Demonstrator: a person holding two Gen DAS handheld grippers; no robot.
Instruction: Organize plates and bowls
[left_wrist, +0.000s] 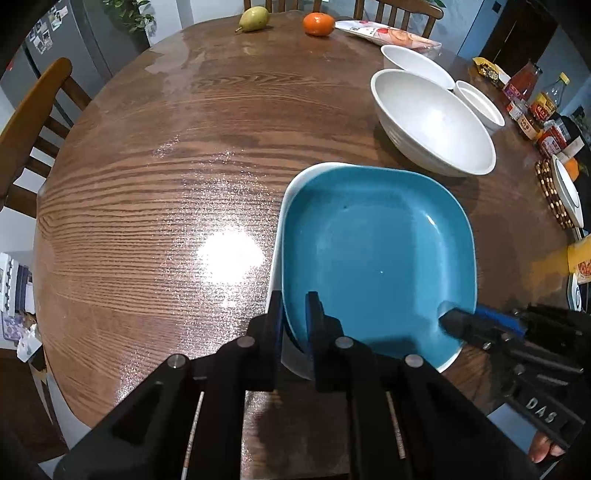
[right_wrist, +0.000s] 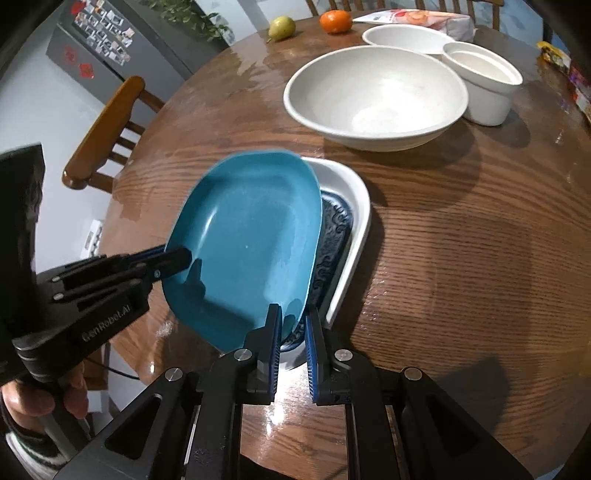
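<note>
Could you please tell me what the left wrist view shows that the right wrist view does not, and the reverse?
Only the left wrist view shows the sauce bottles and the beaded trivet along the table's right edge. Only the right wrist view shows the patterned blue plate lying in the white dish beneath the tilted teal plate. Both show the left tool and right tool gripping that teal plate, the large white bowl, pear and orange.
</note>
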